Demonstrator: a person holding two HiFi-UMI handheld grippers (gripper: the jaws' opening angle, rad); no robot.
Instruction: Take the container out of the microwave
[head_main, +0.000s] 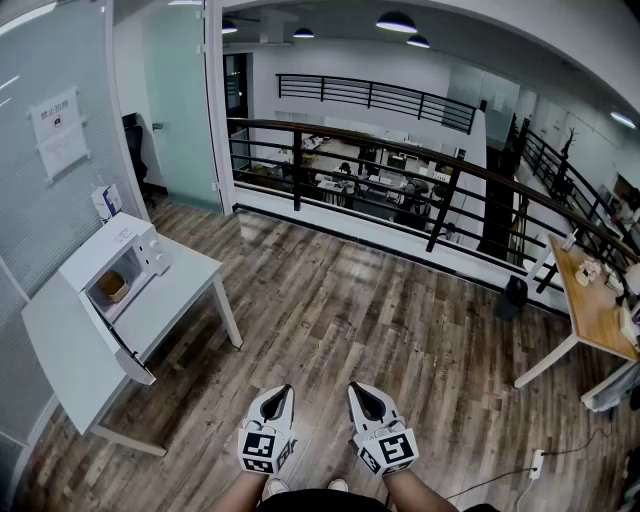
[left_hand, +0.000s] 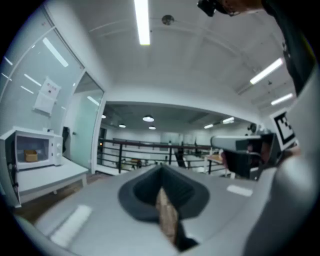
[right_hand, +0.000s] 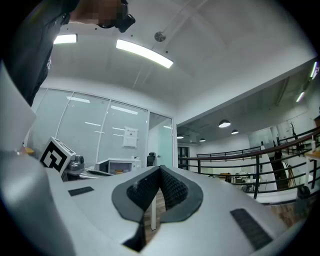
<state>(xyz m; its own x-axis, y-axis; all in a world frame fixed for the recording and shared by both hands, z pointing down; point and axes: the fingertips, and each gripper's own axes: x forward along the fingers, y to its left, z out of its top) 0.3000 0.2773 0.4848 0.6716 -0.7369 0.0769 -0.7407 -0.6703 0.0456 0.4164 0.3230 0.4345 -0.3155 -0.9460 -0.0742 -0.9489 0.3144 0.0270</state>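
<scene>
A white microwave (head_main: 125, 255) stands on a white table (head_main: 185, 290) at the left, its door (head_main: 120, 345) swung open. Inside sits a small tan container (head_main: 113, 287). The left gripper view also shows the microwave (left_hand: 35, 147) and the container (left_hand: 31, 155), far off at the left. In the right gripper view the microwave (right_hand: 120, 166) is small and distant. My left gripper (head_main: 284, 394) and right gripper (head_main: 358, 391) are held side by side low in the head view, well away from the table. Both are shut with nothing held, the jaws (left_hand: 161, 172) (right_hand: 160, 170) meeting at the tips.
Wood floor lies between me and the white table. A dark railing (head_main: 400, 150) borders the floor ahead, with a black bin (head_main: 513, 295) beside it. At the right stands a wooden desk (head_main: 590, 310). A power strip (head_main: 535, 462) lies on the floor nearby.
</scene>
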